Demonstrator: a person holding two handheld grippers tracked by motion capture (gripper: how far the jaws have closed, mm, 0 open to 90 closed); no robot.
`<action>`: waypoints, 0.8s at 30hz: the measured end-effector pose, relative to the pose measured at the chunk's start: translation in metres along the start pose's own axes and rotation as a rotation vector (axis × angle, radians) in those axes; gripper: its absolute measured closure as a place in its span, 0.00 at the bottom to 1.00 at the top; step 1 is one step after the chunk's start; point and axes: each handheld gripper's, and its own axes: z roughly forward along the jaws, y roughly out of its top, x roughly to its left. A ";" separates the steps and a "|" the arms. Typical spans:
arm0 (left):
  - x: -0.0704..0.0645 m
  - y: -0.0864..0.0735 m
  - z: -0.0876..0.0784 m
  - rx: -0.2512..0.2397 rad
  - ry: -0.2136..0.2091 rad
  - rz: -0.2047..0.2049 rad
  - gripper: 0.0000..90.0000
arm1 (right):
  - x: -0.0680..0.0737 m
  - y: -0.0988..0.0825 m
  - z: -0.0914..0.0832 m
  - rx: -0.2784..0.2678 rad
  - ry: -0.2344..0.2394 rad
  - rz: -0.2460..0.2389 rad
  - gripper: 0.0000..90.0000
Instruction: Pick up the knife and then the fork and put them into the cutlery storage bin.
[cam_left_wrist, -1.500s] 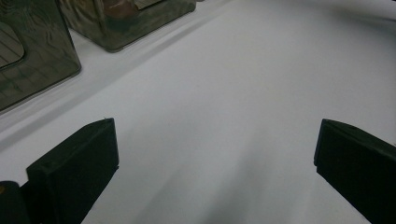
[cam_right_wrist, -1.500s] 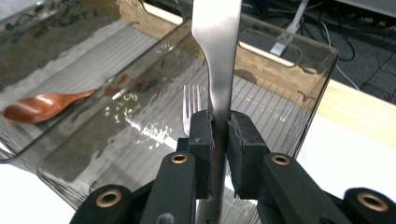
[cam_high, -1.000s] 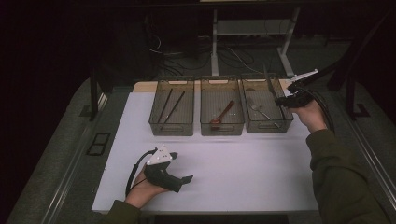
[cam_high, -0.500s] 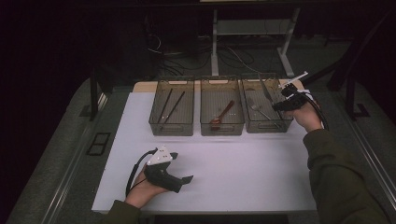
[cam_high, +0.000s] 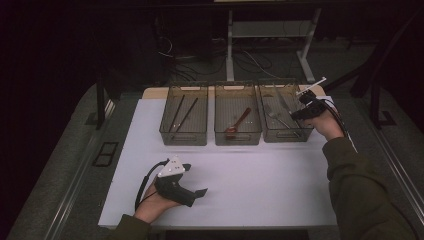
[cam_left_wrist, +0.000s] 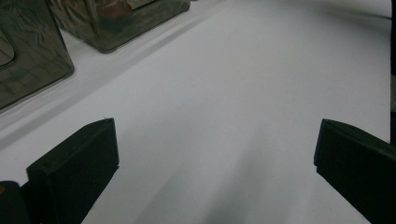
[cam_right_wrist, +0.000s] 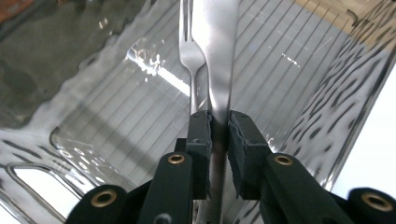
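Over the right-hand clear bin (cam_high: 286, 135), my right gripper (cam_high: 296, 115) points down into it. In the right gripper view my right gripper (cam_right_wrist: 219, 117) is shut on a flat steel knife (cam_right_wrist: 217, 46), the pads against both its sides; the jaws have just been opening slightly with the knife still between them. A fork (cam_right_wrist: 191, 52) lies beneath on the bin floor, and the fork (cam_high: 273, 116) shows in the high view too. My left gripper (cam_high: 199, 193) rests on the white table top (cam_high: 260, 170) near the front; the left gripper (cam_left_wrist: 215, 156) is open, with nothing between its jaws.
Three clear bins stand in a row at the table's far side. The left bin (cam_high: 183, 136) holds dark chopsticks (cam_high: 180, 114); the middle bin (cam_high: 238, 137) holds a reddish spoon (cam_high: 239, 122). Table legs and cables lie on the dark floor beyond.
My right hand has shifted a little left and down, bringing its gripper lower into the right bin. The left hand has stayed put.
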 end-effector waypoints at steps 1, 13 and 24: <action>0.000 0.000 0.000 0.000 0.000 0.000 0.00 | -0.001 0.000 -0.001 -0.014 0.010 0.013 0.84; 0.000 0.000 0.000 0.002 0.000 0.002 0.00 | -0.003 -0.002 -0.025 -0.171 0.065 0.076 0.58; 0.002 0.003 0.000 -0.007 0.009 -0.005 0.00 | 0.003 -0.012 -0.043 -0.264 0.027 0.084 0.41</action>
